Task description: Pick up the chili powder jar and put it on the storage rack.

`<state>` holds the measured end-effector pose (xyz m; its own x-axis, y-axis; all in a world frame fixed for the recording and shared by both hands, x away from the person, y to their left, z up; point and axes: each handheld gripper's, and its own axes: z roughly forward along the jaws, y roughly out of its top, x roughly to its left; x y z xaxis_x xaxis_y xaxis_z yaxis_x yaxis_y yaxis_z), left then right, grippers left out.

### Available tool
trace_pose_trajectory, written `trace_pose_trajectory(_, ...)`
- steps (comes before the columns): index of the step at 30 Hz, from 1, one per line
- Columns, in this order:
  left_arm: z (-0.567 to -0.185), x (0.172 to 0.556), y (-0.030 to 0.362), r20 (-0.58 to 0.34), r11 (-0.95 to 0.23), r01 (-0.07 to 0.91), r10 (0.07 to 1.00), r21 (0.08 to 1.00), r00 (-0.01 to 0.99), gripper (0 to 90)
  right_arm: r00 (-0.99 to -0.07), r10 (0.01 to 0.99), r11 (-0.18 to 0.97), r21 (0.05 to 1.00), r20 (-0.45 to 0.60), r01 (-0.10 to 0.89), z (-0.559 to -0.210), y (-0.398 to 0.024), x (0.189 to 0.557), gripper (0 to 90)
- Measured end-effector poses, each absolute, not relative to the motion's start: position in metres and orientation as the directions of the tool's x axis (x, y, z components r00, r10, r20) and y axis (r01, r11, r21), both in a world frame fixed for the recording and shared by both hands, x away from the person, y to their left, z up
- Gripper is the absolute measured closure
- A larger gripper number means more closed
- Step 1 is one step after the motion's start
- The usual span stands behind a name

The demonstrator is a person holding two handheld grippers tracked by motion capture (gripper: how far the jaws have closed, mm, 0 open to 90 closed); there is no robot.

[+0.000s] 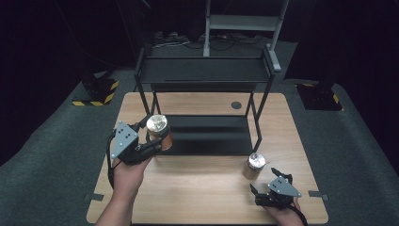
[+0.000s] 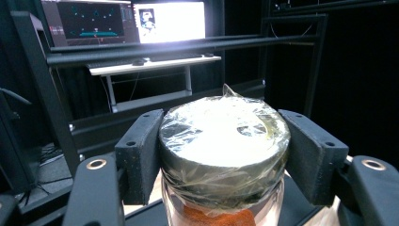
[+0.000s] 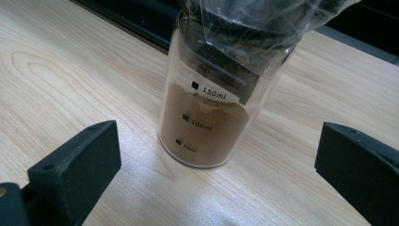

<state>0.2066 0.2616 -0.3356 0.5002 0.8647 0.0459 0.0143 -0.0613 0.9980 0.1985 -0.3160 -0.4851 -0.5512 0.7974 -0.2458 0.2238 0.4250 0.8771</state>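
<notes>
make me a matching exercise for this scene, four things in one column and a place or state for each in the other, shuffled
Things:
1. left gripper
2. right gripper
3. jar of brown powder with volume marks
4. black two-tier rack

Places or states:
A. stands on the wooden table, apart from both jaws in front of it
B. straddles the far half of the table, both shelves bare
C. jaws wide open, low over the table
D. shut on the film-wrapped jar, which is held by its lid

Pairs: 1-D, 2-C, 3-A, 4-B
</notes>
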Motion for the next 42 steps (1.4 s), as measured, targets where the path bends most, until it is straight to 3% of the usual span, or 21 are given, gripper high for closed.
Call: trace_pose_trajectory(42, -0.255, 0.253, 0.234, 0.062, -0.029, -0.076, 0.877, 0.997, 0.477, 34.6, -0.549, 0.807, 0.394, 0.891, -0.217, 0.226, -0.487, -0.321, 0.199, 0.0)
